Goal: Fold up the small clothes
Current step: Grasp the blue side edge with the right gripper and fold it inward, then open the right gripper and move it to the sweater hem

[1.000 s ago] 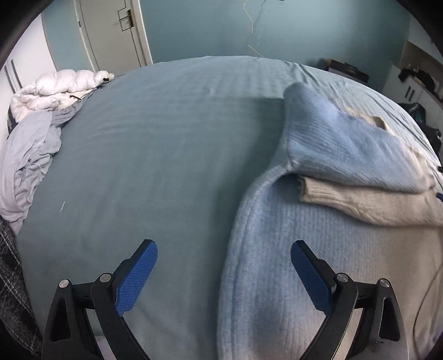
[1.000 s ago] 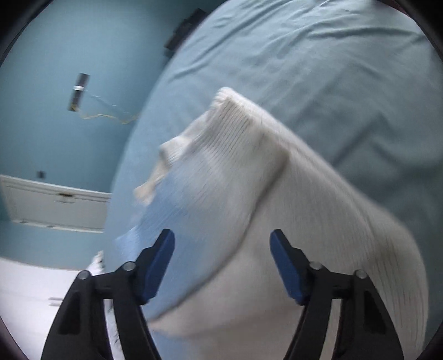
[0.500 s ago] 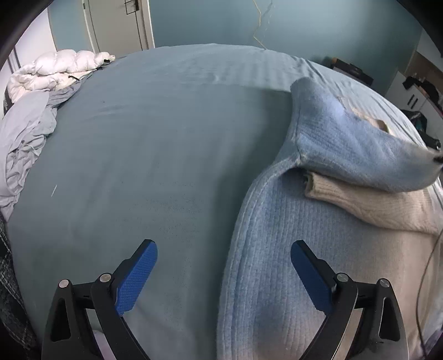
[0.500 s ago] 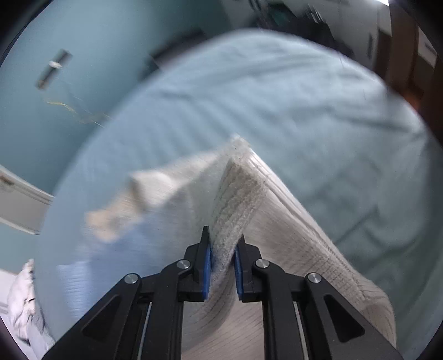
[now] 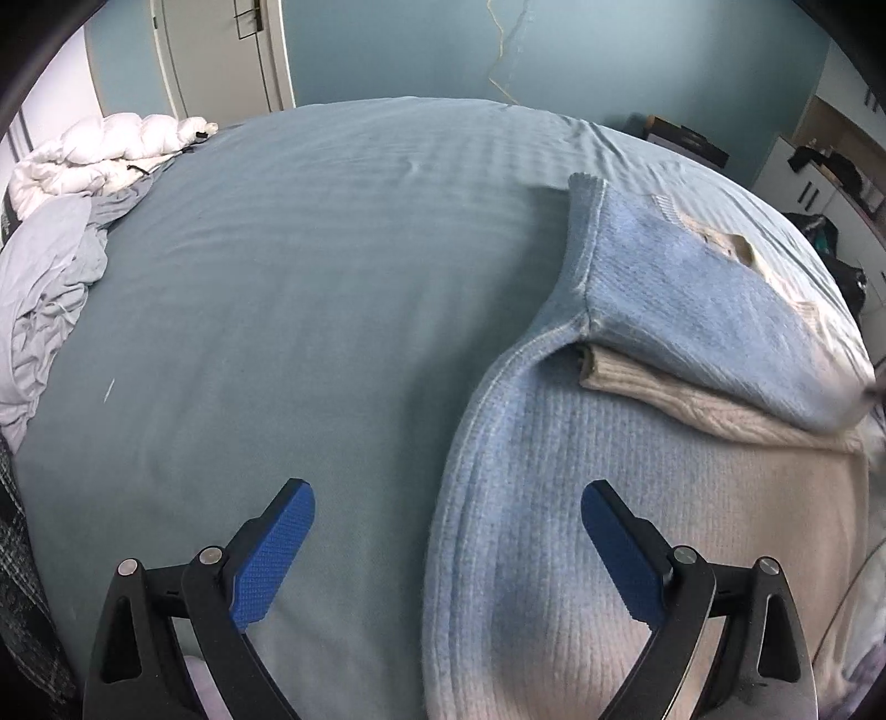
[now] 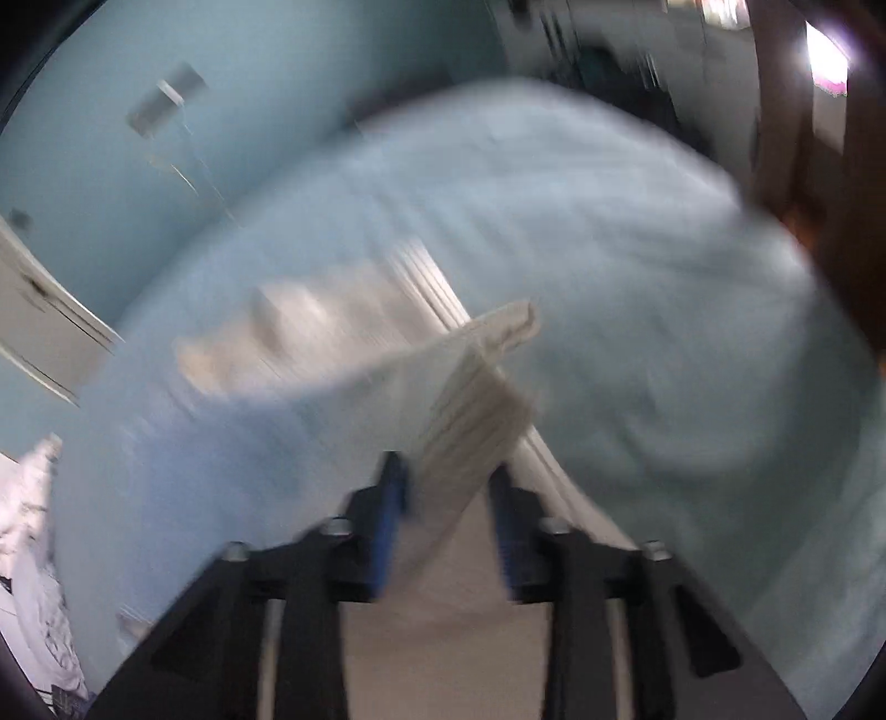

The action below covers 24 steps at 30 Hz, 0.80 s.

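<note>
Closest in, the left claw (image 5: 446, 548) is spread wide with nothing between its blue pads (image 5: 274, 548), hovering right over the near left edge of the sweater (image 5: 554, 526). One pad sits over bare bedspread, the other over the knit.

The sweater is a ribbed knit fading from light blue to cream, lying on the right side of the bed (image 5: 304, 277). Its upper part is folded over itself, with a cream sleeve (image 5: 681, 396) tucked under the blue flap. No readable label or writing anywhere on it; there's a cream patch by the collar, but it's too small to make out.

The right wrist view is badly motion-blurred. The right claw (image 6: 448, 498) has just been opening after a pinch, and a cream ribbed fold (image 6: 476, 426) sits between its jaws. The jaws stand narrow, and I can't tell whether the pads touch the cloth.

Room-wise, the whole left and middle of the bedspread is flat and free. Further back on the left edge there's a heap of pale sheets (image 5: 44, 288) and a white puffy jacket (image 5: 105, 149). Beyond that is a teal wall with a white door (image 5: 221, 50) and some dark clutter (image 5: 830, 232) off the far right.
</note>
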Available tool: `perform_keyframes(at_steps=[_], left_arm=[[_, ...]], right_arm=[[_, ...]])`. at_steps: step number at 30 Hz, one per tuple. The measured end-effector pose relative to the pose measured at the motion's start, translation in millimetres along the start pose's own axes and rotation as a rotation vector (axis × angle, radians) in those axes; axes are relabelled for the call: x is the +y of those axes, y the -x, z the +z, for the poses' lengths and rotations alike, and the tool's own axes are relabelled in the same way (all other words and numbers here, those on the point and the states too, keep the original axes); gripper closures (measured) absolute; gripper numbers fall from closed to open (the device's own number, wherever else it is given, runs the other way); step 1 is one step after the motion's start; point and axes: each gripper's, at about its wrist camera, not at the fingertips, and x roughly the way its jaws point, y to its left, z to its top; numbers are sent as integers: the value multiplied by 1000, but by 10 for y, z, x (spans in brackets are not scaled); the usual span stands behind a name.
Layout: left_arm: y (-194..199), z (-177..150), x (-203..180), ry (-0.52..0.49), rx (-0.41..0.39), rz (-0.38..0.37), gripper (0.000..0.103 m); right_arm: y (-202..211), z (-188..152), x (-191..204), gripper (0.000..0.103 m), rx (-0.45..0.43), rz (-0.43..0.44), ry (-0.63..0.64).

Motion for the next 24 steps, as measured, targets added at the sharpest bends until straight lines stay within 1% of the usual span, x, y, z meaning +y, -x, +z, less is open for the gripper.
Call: perform_keyframes(at_steps=[1,2,4,5,6,7,8,9,10,11,13,15,17,18,19,20,21,22,24], left_arm=[[10,4,3,1,0,-6,5],[21,7,8,4,-3,-10,5],[29,16,17,10,-7,-16,5],[30,15,2,11,-8,-17,5],[25,18,-3,10,-8,-16,5],[20,18,-11,8,-8,-13,5],[12,15,-23,5,-7,-9,5],[2,14,-34,0,-5,-7,5],[-4,9,-42,-4,-1,-6,5],[-15,-1,-57,-11,3,-4,5],[-29,-12,-84,-23,8,6,5],[-34,-15,-101,-35,7,14,5],[-30,-17,-97,-35,6,12,5],[-33,-16,-92,-33,8,8,5],[-38,-14,-84,-33,10,4,5],[-41,-15,-78,-33,12,2,5],[-41,-14,-72,-32,12,1,5],[-43,-13,-66,-30,12,1,5],[-48,-4,-42,-17,16,-7,5]], right_arm=[[-50,-38,-125,68,28,-34,-37],[-28,-55,-198,67,26,-44,-63],[158,-51,-233,59,-20,-77,-105],[245,-38,-170,49,-47,-83,-93],[343,-17,-39,35,-79,-77,-56],[400,4,109,27,-105,-72,-16],[452,14,278,15,-125,-64,19],[477,3,397,8,-133,-53,43],[479,-3,558,7,-133,-37,72],[420,-12,791,7,-111,-16,118],[198,-44,1064,7,-50,4,195],[-85,-113,1224,7,16,-18,253],[-420,-227,1304,7,87,-41,277],[-563,-294,1314,7,110,-56,281],[-672,-359,1319,7,118,-90,295],[-741,-441,1337,4,81,-120,341],[-722,-497,1344,1,33,-128,370],[-716,-536,1335,1,6,-129,382],[-710,-569,1292,1,-8,-121,374]])
